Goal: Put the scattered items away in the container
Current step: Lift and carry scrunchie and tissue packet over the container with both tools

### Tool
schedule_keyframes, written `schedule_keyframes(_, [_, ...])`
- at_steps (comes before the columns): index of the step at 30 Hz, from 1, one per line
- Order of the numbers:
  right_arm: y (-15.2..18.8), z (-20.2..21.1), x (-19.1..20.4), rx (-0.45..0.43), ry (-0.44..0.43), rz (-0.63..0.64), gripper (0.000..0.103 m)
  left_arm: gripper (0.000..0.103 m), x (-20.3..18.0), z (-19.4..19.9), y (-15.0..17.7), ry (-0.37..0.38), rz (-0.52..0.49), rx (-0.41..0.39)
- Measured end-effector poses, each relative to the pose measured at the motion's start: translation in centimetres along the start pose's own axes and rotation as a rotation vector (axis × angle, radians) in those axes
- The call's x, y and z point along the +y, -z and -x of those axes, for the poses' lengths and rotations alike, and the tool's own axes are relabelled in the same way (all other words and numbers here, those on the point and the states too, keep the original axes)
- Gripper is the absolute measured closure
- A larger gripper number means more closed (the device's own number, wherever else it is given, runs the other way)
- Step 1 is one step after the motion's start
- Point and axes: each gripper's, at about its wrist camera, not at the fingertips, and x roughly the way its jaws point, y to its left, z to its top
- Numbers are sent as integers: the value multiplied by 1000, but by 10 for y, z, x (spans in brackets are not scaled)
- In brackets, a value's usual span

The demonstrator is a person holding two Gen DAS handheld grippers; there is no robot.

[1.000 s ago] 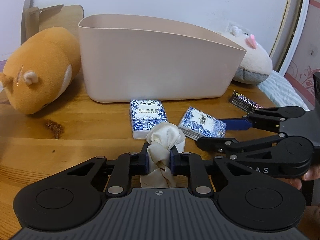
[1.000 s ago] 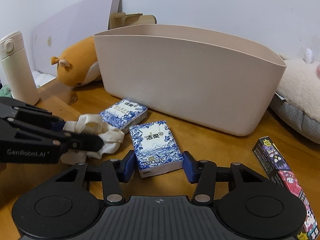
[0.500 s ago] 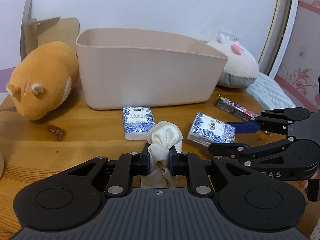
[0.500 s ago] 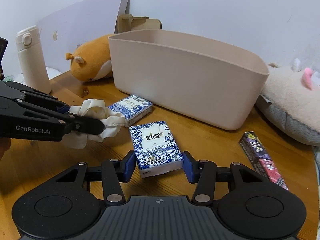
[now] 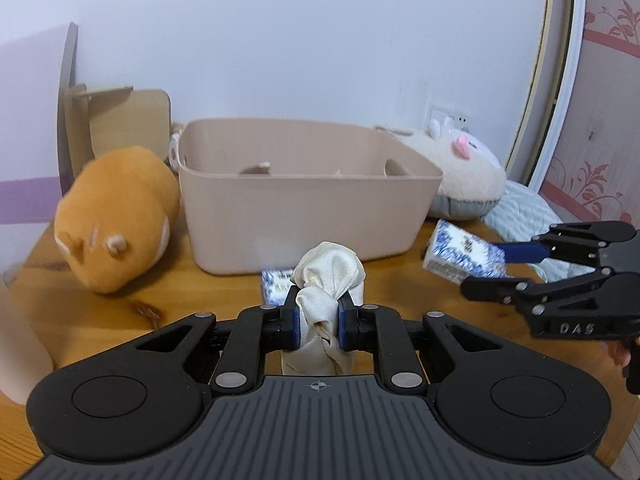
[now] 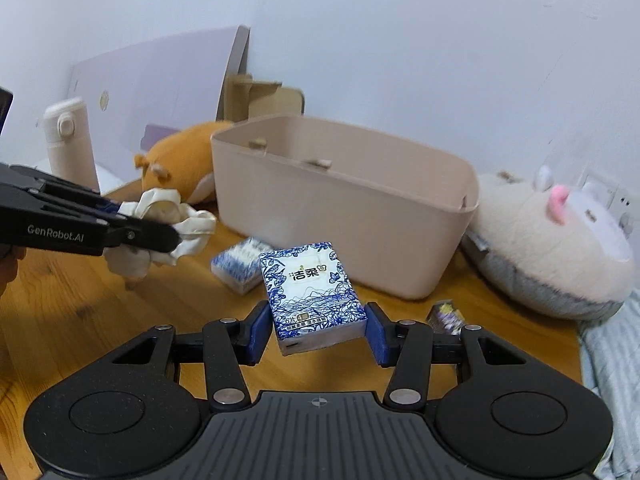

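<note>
My left gripper [image 5: 318, 330] is shut on a knotted cream cloth [image 5: 328, 276] and holds it above the wooden table, in front of the beige tub [image 5: 304, 200]. It shows at the left of the right wrist view [image 6: 160, 236] with the cloth [image 6: 168, 216]. My right gripper [image 6: 316, 332] is shut on a blue-and-white tissue pack [image 6: 312, 292], lifted off the table, right of the tub's front; it shows at the right of the left wrist view [image 5: 504, 268] with the pack [image 5: 460, 256]. A second tissue pack [image 6: 240, 266] lies on the table before the tub [image 6: 344, 208].
An orange plush [image 5: 112, 216] lies left of the tub and a white plush [image 5: 464, 176] right of it. A cream flask [image 6: 70, 148] stands at the far left. A small dark snack box [image 6: 446, 316] lies on the table at the right. Bedding [image 6: 612, 360] borders the table's right edge.
Both grippers have risen and pulled back from the tub, each carrying its item. The held tissue pack left the table. The tub's inside now shows.
</note>
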Motion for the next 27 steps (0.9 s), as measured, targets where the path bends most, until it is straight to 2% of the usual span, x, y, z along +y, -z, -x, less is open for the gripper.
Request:
schedule_keyframes(13, [-48, 14, -22, -98, 73, 12, 56, 87, 12, 8, -56, -25, -21, -76])
schedule_keyframes(23, [-89, -9, -33, -153, 78, -31, 56, 87, 17, -11, -111, -41, -31, -103])
schedule_keyframes(27, [-95, -21, -37, -163, 66, -75, 56, 86, 19, -28, -126, -45, -30, -97])
